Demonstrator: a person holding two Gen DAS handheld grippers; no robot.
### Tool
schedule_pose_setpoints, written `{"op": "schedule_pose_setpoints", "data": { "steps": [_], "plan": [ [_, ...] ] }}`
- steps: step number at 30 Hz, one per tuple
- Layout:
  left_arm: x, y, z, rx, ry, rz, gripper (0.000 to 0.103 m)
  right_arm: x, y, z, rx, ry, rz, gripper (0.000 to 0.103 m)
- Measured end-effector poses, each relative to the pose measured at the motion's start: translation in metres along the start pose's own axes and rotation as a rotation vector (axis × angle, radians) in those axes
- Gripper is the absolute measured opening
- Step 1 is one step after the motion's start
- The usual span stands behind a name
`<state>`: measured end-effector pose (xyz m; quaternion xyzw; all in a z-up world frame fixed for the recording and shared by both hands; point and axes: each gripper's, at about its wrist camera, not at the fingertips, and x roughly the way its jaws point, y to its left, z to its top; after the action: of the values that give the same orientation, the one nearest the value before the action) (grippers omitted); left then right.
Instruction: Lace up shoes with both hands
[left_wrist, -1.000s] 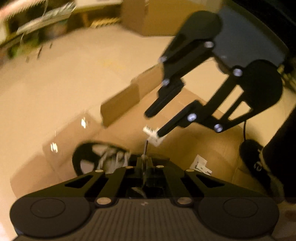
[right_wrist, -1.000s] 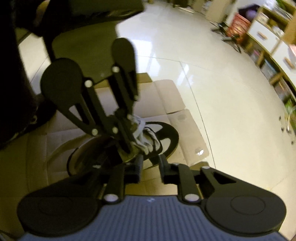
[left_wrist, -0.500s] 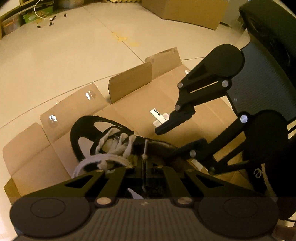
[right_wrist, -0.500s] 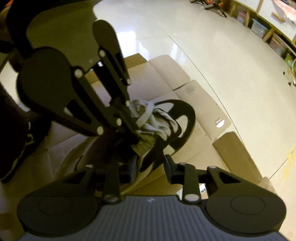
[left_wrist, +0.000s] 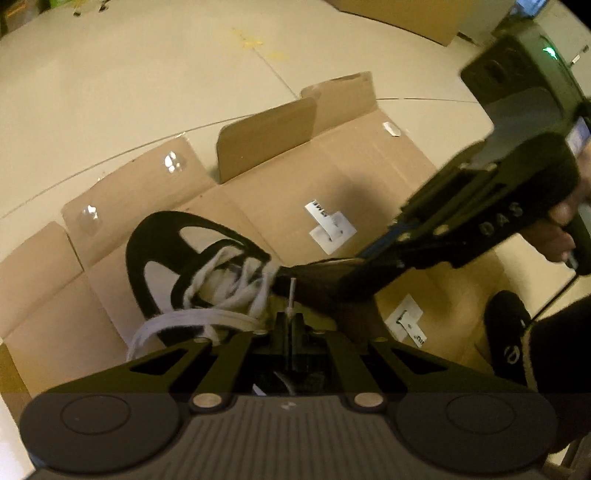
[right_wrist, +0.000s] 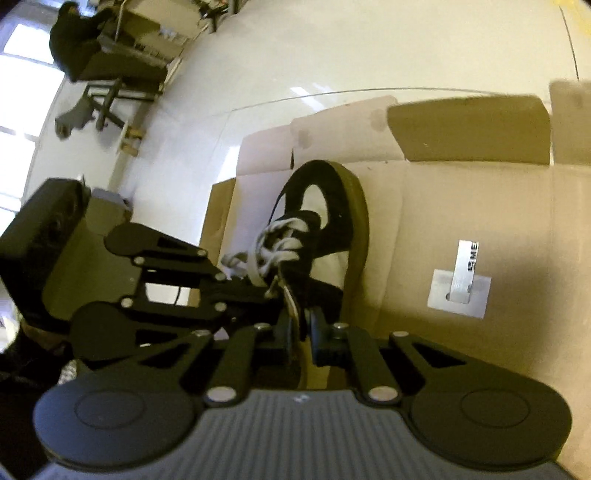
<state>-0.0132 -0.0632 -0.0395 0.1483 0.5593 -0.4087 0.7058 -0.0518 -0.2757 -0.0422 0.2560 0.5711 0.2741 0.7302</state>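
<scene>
The black and white shoe (left_wrist: 207, 266) sits on flat cardboard (left_wrist: 332, 177), the left gripper (left_wrist: 291, 325) pinches the lace tip (left_wrist: 292, 291) tight to keep it ready, and the right gripper (right_wrist: 299, 328) is closing around a lace strand.

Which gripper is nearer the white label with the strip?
Right. The right gripper is at the shoe, beside the label; the left gripper is farther.
</scene>
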Motion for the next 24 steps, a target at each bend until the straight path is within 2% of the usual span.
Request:
{"op": "schedule_pose_setpoints", "data": {
  "steps": [13,16,24],
  "plan": [
    [0.009,0.004,0.009,-0.007,0.048,-0.029,0.002,0.0,0.004,0.0,-0.033,0.002,-0.003,0.009],
    [0.01,0.007,0.012,-0.007,0.045,-0.008,0.001,0.0,0.007,0.0,-0.055,0.005,-0.008,0.009],
    [0.006,0.007,0.014,-0.014,-0.001,-0.024,0.001,0.001,0.011,0.001,-0.106,0.009,-0.022,0.009]
  ]
}}
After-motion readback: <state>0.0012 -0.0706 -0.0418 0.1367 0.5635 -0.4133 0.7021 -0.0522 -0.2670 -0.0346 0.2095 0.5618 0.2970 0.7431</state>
